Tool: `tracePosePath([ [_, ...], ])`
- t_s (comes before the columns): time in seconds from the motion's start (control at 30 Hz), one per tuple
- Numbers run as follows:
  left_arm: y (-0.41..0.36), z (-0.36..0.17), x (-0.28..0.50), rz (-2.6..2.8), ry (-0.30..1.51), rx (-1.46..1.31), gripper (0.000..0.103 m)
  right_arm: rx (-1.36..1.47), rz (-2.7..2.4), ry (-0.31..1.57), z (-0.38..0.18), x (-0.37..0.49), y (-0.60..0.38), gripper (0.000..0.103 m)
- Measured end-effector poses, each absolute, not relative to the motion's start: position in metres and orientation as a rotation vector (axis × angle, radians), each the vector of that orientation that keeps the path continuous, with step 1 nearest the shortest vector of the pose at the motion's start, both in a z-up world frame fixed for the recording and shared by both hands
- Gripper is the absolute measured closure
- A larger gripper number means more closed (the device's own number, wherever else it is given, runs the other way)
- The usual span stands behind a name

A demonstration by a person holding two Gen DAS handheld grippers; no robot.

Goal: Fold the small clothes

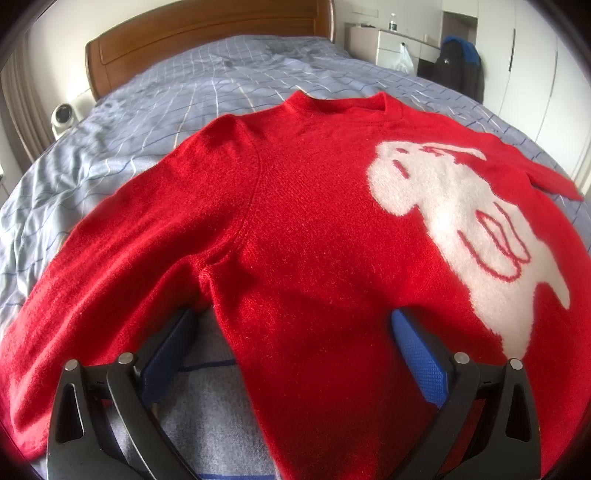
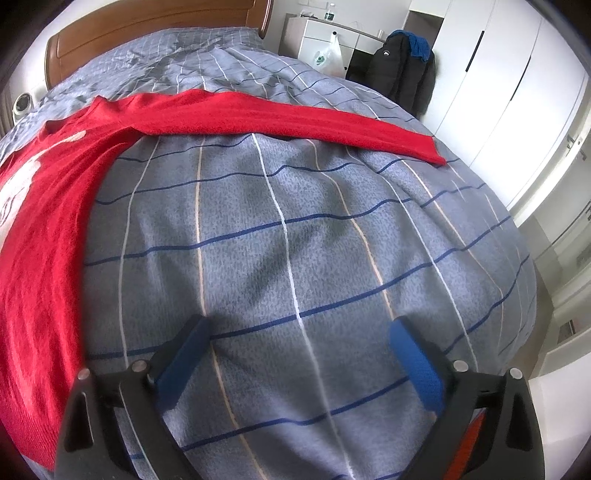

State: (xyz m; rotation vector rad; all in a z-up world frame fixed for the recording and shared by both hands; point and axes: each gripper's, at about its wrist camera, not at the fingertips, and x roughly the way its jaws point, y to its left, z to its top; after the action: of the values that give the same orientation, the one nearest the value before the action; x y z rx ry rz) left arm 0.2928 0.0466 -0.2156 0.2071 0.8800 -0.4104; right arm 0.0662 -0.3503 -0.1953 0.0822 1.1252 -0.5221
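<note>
A red knitted sweater (image 1: 314,221) with a white animal figure lies flat, front up, on a blue-grey checked bedspread (image 1: 207,413), its neck toward the headboard. My left gripper (image 1: 294,317) is open wide just above the sweater's near side, below the armpit. The red body edge lies between its blue pads (image 1: 417,354), and they do not press on it. In the right wrist view the sweater's body (image 2: 44,221) fills the left edge and one sleeve (image 2: 295,118) stretches straight out to the right. My right gripper (image 2: 300,323) stands open over bare bedspread (image 2: 288,240), holding nothing.
A wooden headboard (image 1: 207,40) closes the bed's far end, with a small white round device (image 1: 63,114) beside it. To the right stand a white dresser (image 2: 321,33), a plastic bag (image 2: 328,55), a hanging dark jacket (image 2: 402,70) and white wardrobe doors (image 2: 498,92).
</note>
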Motion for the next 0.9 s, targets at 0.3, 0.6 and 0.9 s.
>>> tracePosePath([
  [0.3,0.0467,-0.2156,0.2926,-0.411,0.88,0.207,0.0,0.078,-0.528,1.122,-0.1974,0.068,-0.3509,0.003],
  [0.6,0.0467,-0.2156,0.2928,-0.411,0.88,0.207,0.0,0.068,-0.554,1.123,-0.1937,0.0696,-0.3479,0.003],
  [0.9,0.0468,-0.2155,0.2927,-0.411,0.88,0.207,0.0,0.086,-0.517,1.081,-0.193,0.0671,-0.3507,0.003],
])
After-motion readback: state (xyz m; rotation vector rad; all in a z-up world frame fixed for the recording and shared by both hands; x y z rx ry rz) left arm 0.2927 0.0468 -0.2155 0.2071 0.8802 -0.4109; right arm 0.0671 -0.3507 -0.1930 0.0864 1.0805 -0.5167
